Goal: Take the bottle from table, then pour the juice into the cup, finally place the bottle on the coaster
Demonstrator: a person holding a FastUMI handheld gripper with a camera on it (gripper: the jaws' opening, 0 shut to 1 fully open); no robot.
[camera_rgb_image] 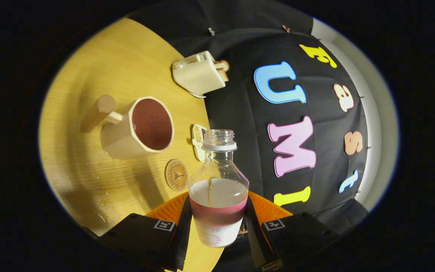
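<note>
My gripper (217, 230) is shut on a clear, uncapped bottle (218, 181), one finger pressing each side of its lower body. A little pale juice remains in it above a pink and white label. The view is rolled, so the wooden table (89, 177) shows tilted. Beyond the fingers stands a cream cup (138, 128) with a wooden handle and reddish juice inside. A round wooden coaster (176, 174) lies flat on the table between the cup and the bottle, just beside the bottle's shoulder.
A cream toaster (199, 73) with bread in it stands farther off near the table's edge. A small cream object (198, 140) lies behind the bottle's neck. Water droplets (102, 189) spot the table near the cup.
</note>
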